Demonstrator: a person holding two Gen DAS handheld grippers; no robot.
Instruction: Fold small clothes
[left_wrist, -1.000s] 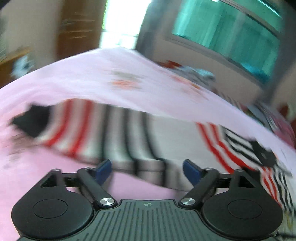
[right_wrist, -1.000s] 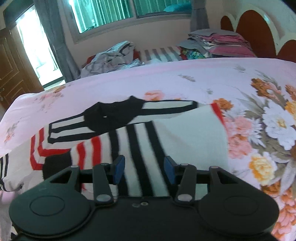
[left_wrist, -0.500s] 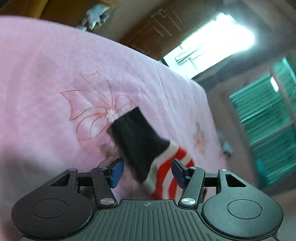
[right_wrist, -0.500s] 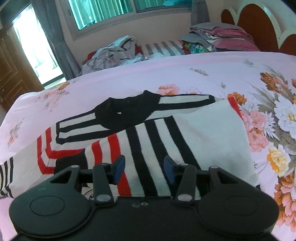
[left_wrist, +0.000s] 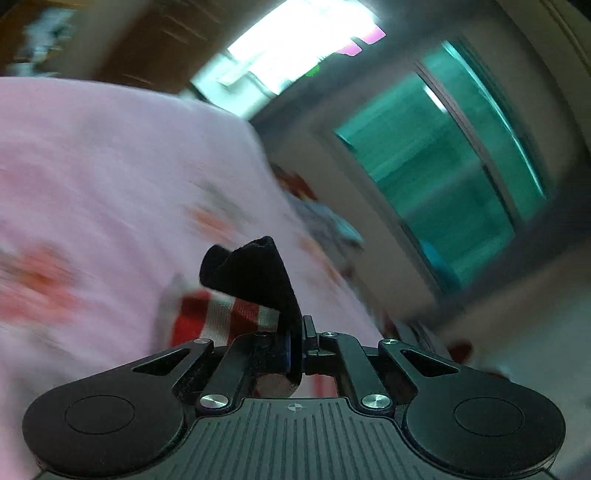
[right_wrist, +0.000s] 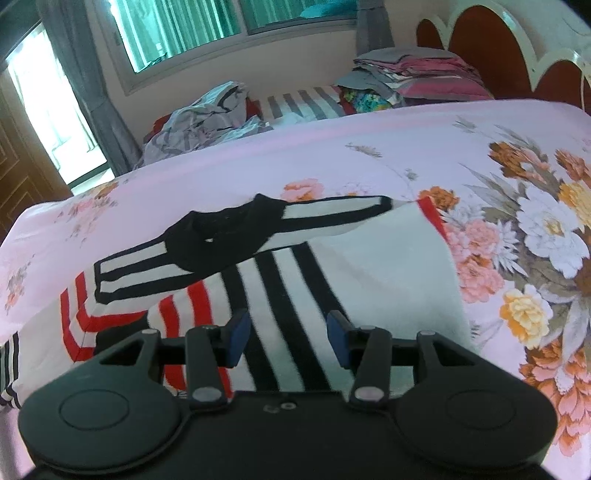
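A small striped sweater (right_wrist: 332, 280), white with black and red stripes and a black collar (right_wrist: 221, 236), lies spread on the pink floral bedsheet (right_wrist: 406, 147). My left gripper (left_wrist: 295, 343) is shut on the sweater's black sleeve cuff (left_wrist: 255, 277), which sticks up between the jaws, with red and white stripes (left_wrist: 221, 317) trailing behind. My right gripper (right_wrist: 286, 336) is open and empty, just above the sweater's folded body.
A heap of crumpled grey clothes (right_wrist: 207, 118) and a stack of folded clothes (right_wrist: 417, 74) lie beyond the bed's far edge. The headboard (right_wrist: 498, 55) is at the back right. Windows (left_wrist: 443, 158) and a door are behind.
My left gripper has closed on the black sleeve cuff and lifted it, swinging the view. My right gripper has stayed open over the sweater, shifting only slightly.
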